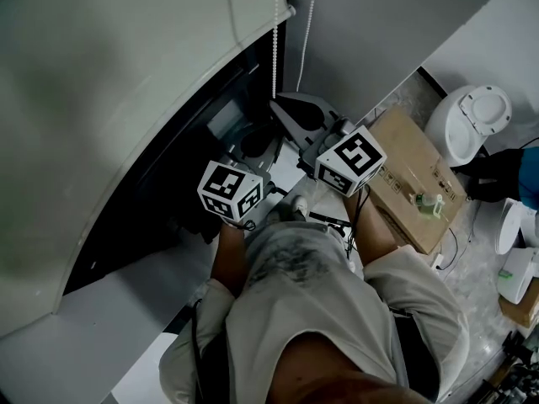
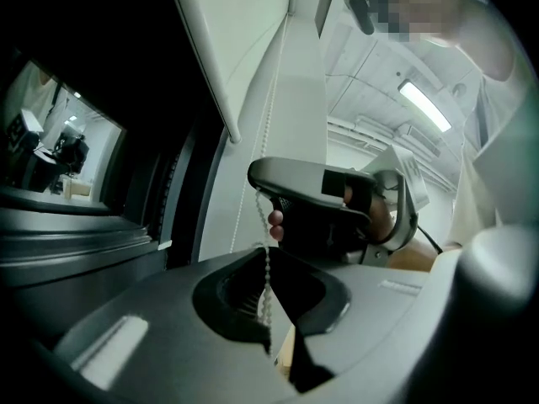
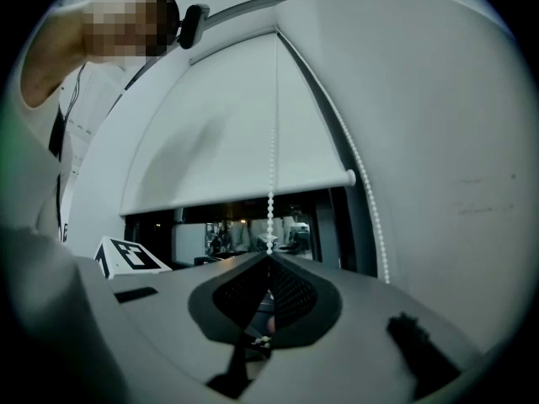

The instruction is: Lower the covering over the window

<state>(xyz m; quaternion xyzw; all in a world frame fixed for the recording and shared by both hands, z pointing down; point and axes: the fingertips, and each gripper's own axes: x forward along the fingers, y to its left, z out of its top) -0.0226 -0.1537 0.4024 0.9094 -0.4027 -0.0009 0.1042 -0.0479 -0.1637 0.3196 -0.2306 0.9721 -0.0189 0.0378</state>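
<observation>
A white roller blind (image 1: pixel 118 99) hangs partway down over a dark window (image 1: pixel 168 200); its bottom bar (image 3: pixel 244 194) shows in the right gripper view. A white bead chain (image 1: pixel 275 40) drops along the blind's right edge. My right gripper (image 3: pixel 269 257) is shut on one strand of that chain (image 3: pixel 270 183), which runs straight up from its tips. Lower down, my left gripper (image 2: pixel 268 251) is shut on the chain (image 2: pixel 266 284) too, just beneath the right gripper (image 2: pixel 320 200). A second strand (image 3: pixel 370 209) hangs free by the wall.
A grey wall (image 1: pixel 379 15) stands to the right of the window. On the floor lie a cardboard box (image 1: pixel 413 179) and a white round lidded bin (image 1: pixel 467 120). A pale sill (image 1: pixel 126 310) runs below the window.
</observation>
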